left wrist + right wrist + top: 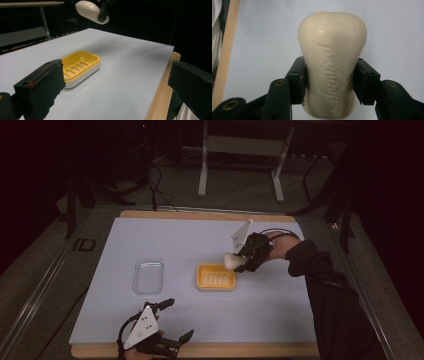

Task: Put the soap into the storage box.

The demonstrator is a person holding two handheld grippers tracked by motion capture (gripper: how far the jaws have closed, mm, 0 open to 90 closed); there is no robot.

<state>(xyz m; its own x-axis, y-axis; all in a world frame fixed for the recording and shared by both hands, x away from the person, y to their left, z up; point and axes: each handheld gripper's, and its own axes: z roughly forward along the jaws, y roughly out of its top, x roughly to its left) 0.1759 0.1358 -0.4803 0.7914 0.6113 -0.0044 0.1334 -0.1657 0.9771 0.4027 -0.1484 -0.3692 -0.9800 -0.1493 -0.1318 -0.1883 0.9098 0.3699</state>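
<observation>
**Soap bar aloft, just off the yellow dish**

Cream soap bar point(332, 65), embossed with lettering, clamped across its waist by the right tongs point(239, 262), pads pressing both flanks, rounded end sticking out past the tips. Held clear of the worktop point(200, 235), in the high view just beyond the far right corner of the yellow soap dish point(215, 277); in the left gripper view hanging in the air behind and above that dish. Not touching the dish, nothing else between the two.

Judged from this: pickup done, carry under way, placing into the slotted yellow tray probably left, along with letting go. Equally possible that the bar is on its way out of the dish; not to be settled from these pictures.

Further out: clear plastic lid or tray point(148, 276) lying flat to the left of the dish, apart from it, empty as far as can be seen. Left tongs point(170, 320) near the front edge of the worktop, wide open, holding nothing, pointed toward the dish. Wooden edge showing at front and back of the pale sheet. Path between bar and dish unobstructed; left tongs well short of it.
</observation>
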